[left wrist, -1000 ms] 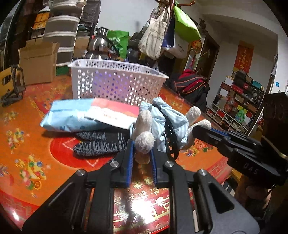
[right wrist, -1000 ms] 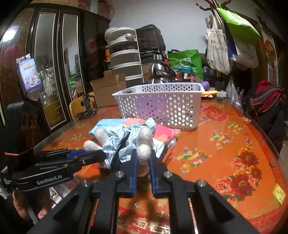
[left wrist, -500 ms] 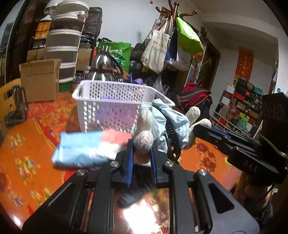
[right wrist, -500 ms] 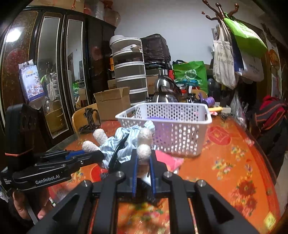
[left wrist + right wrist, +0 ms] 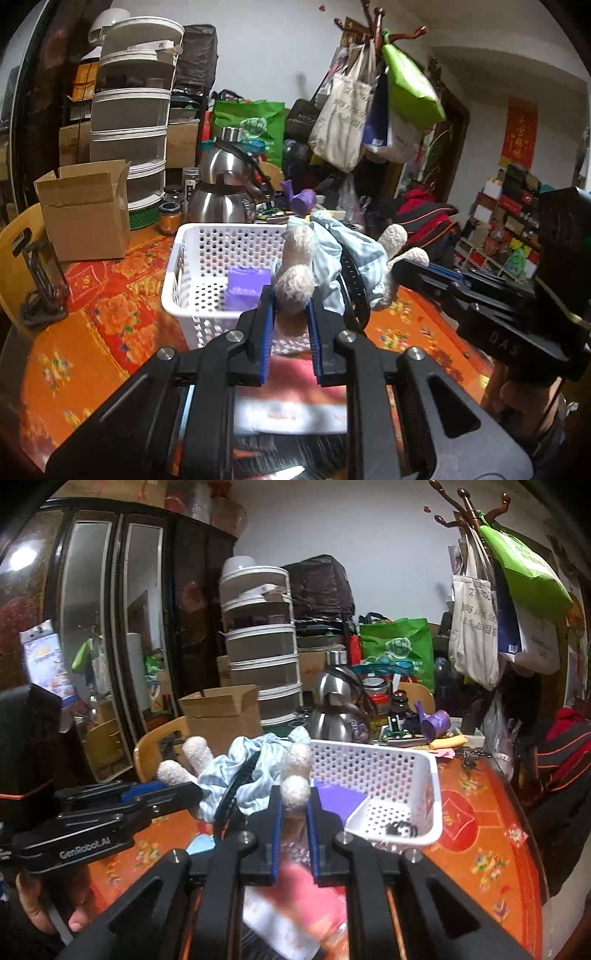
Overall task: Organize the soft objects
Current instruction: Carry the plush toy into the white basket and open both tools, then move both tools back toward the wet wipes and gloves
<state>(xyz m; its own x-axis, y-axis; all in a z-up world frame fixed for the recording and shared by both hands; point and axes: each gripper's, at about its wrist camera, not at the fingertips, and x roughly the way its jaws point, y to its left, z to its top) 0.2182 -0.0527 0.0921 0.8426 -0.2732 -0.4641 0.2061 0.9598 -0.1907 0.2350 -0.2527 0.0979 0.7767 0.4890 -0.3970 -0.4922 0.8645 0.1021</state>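
Note:
A plush toy (image 5: 332, 254) in pale blue striped cloth, with cream fuzzy limbs, hangs between both grippers above the table. My left gripper (image 5: 290, 321) is shut on one pair of its limbs. My right gripper (image 5: 294, 812) is shut on the other pair (image 5: 295, 775). The toy (image 5: 255, 771) is beside and partly over the rim of a white perforated basket (image 5: 207, 266), which holds a purple block (image 5: 245, 288). The basket (image 5: 399, 786) stands just ahead in the right wrist view too.
A tissue pack (image 5: 295, 406) lies on the red patterned table (image 5: 92, 332) below the grippers. A cardboard box (image 5: 85, 210), steel kettle (image 5: 225, 192), jars and stacked containers (image 5: 129, 122) stand behind. Bags hang on a coat rack (image 5: 369, 96).
Both grippers have lifted the plush toy off the table and carried it forward to the basket. The tissue pack and dark knit item now lie below and behind.

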